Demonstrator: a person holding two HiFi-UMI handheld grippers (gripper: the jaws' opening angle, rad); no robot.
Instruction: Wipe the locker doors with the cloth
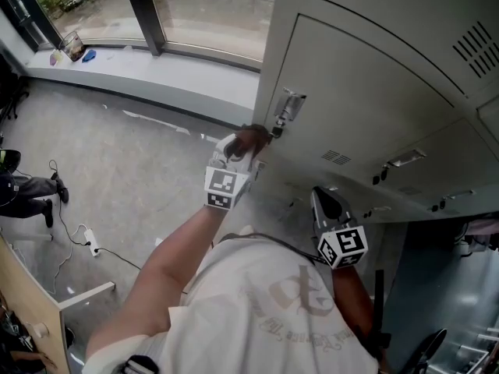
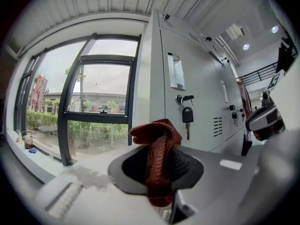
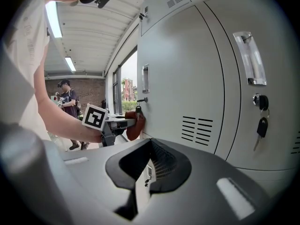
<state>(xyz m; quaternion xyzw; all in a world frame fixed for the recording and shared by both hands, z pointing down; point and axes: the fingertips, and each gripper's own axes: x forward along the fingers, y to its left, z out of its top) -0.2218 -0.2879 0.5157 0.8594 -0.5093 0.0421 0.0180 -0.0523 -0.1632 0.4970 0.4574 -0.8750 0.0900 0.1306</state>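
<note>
Left gripper [image 2: 158, 172]: jaws closed on the cloth – a firm pinch on a narrow fold.
Cloth [image 2: 157, 144]: reddish-brown and knitted, bunched just beyond the jaw tips, with a tail hanging back below them.
Cloth position, from the right gripper view: at the near edge of the locker door [image 3: 187, 78], and it appears to touch the metal.
Right gripper [image 3: 143, 182]: jaws together with nothing between them, held back from the doors and idle.
Key [image 2: 187, 116]: hangs from its lock just ahead of the left jaws and slightly to their right; a recessed handle [image 2: 176, 71] sits above it.
Step in hand (judgement): wiping the end door near its lock.
Risk 1: the cloth loop snags the key, caused by a stroke carried across the lock instead of around it.
Risk 2: the jaw tips scrape the paint, because only a small wad stands ahead of them and hard pressing could flatten it.
Risk 3: the cloth drags out of the pinch, caused by friction on a long stroke.
Risk 4: patchy coverage, since the contact patch is narrow.
</note>
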